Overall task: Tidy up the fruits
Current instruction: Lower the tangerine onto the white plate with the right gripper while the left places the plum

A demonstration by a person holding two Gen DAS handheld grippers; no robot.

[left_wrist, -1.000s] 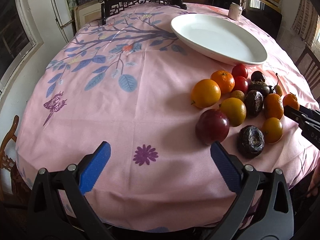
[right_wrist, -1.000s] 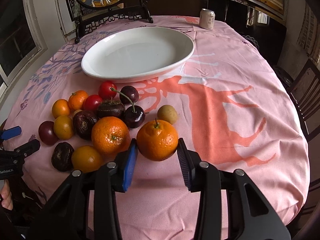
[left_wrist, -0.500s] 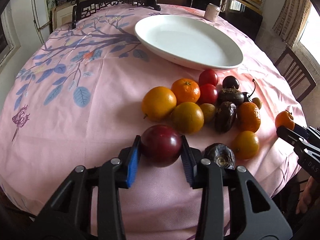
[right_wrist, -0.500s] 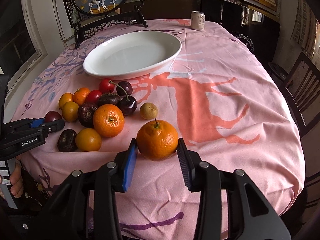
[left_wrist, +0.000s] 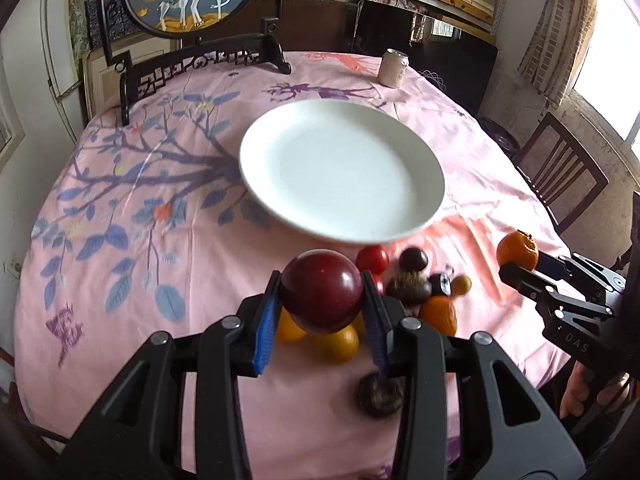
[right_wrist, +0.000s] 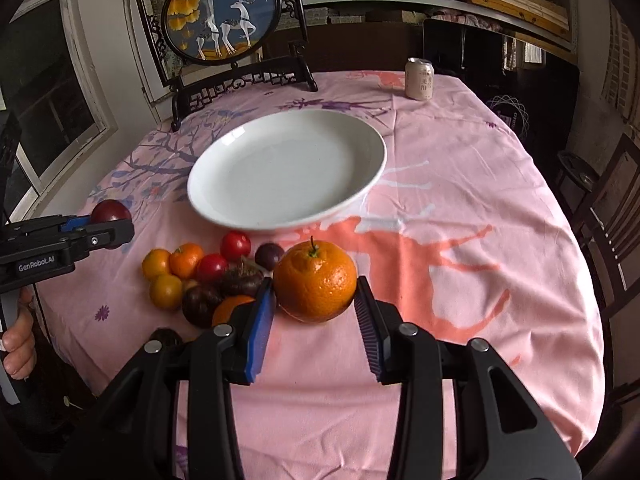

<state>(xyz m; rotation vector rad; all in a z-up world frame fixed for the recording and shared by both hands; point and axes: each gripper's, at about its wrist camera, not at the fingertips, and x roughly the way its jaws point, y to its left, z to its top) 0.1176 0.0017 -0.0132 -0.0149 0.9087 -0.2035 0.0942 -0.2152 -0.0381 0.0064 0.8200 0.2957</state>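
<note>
Each hand-held gripper is clamped on fruit above the counter, left [left_wrist: 322, 314] on a dark red plum [left_wrist: 321, 291], right [right_wrist: 316, 312] on an orange [right_wrist: 315, 281]; next, likely carry both to the empty white plate [right_wrist: 224, 152] at twelve o'clock.

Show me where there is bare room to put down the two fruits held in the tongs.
The white plate is bare across its whole inside. Bare cloth also lies to its right, between plate, can and the table's right edge, and to its left over the leaf print. It is crowded in the fruit pile just in front of the plate.
</note>
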